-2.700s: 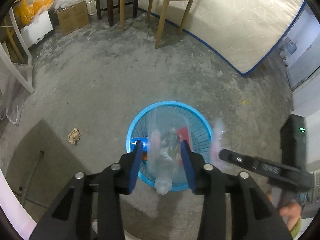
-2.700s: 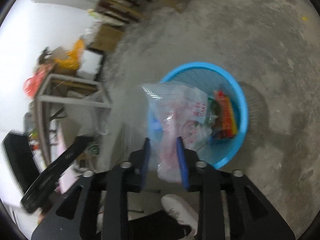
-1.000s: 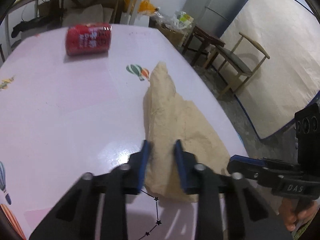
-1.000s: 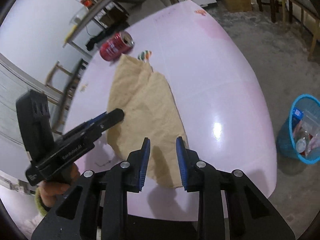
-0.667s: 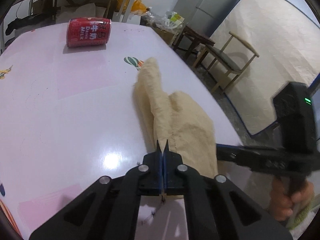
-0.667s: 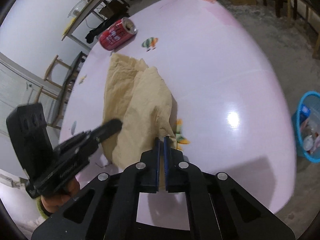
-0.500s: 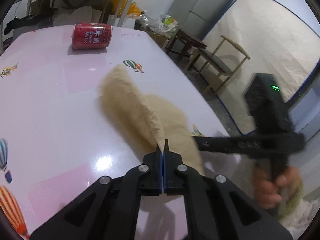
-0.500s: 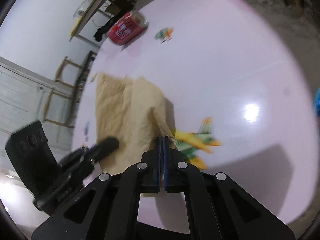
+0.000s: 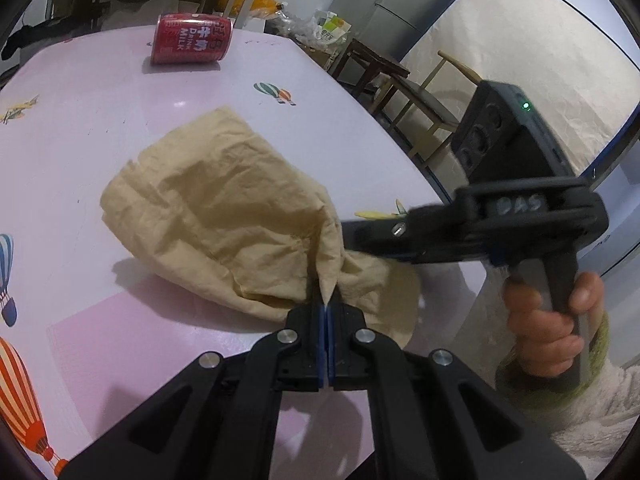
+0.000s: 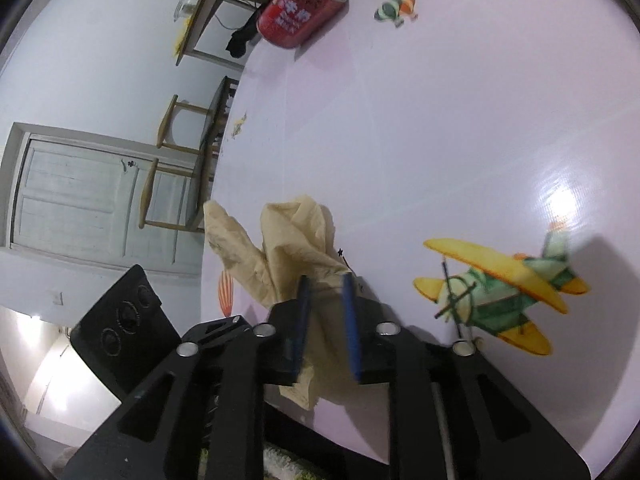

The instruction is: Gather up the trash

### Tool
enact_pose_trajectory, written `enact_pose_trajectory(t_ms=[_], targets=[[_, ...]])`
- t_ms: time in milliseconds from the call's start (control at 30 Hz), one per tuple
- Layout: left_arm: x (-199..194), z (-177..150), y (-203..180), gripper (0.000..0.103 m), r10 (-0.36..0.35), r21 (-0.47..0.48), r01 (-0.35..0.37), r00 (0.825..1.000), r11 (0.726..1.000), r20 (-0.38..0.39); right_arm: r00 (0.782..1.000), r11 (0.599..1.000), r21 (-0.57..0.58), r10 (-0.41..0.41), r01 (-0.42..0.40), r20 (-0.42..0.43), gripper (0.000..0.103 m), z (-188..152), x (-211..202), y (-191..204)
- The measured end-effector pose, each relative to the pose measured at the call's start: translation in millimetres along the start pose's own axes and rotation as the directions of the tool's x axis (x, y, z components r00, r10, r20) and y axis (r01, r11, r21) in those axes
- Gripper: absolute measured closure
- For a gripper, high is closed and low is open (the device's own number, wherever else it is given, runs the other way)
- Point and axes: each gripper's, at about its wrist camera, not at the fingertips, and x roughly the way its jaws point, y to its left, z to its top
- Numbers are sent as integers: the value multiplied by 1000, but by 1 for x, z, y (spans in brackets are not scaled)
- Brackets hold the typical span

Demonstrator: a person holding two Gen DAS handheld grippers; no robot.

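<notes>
While the crumpled beige paper [image 9: 224,220] lies on the pink table [image 9: 80,128], the left gripper [image 9: 325,312] pinches its near fold with both fingers pressed together. The right gripper [image 10: 325,300] is opening, with paper between its blue pads [image 10: 350,320]. A red can [image 9: 191,44] lies on its side, well apart.

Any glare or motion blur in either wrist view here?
Right wrist view: bright glare patch on the pink table, airplane print slightly smeared. Left wrist view: mostly sharp, brown paper crisp, right gripper slightly blurred; fisheye bends both.
</notes>
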Motion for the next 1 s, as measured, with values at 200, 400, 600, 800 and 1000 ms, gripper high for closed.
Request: enact_pose_trajectory(t_ms=[200,400,600,800,1000], targets=[[1,1,0,102,9,7,-9,1000,1000,-2,999,999,-30,21,-20,40,59,3,-9,10],[-3,-2,-1,102,7,-1,-7,1000,1000,1,1000,996,-87,-14,13,-10,57,5,14,25],[-4,-2,-1,102,9,0,-9,1000,1000,2,996,991,-112,-79,74,-43,62,10,25,26],[-5,-3,-2,102,17,10,-17,1000,1000,7,994,991,-97,-99,93,-53,82,5,22,19],[-5,-3,-3,101,22,13,-22,1000,1000,7,995,994,-60,-90,87,-51,95,1,17,10]])
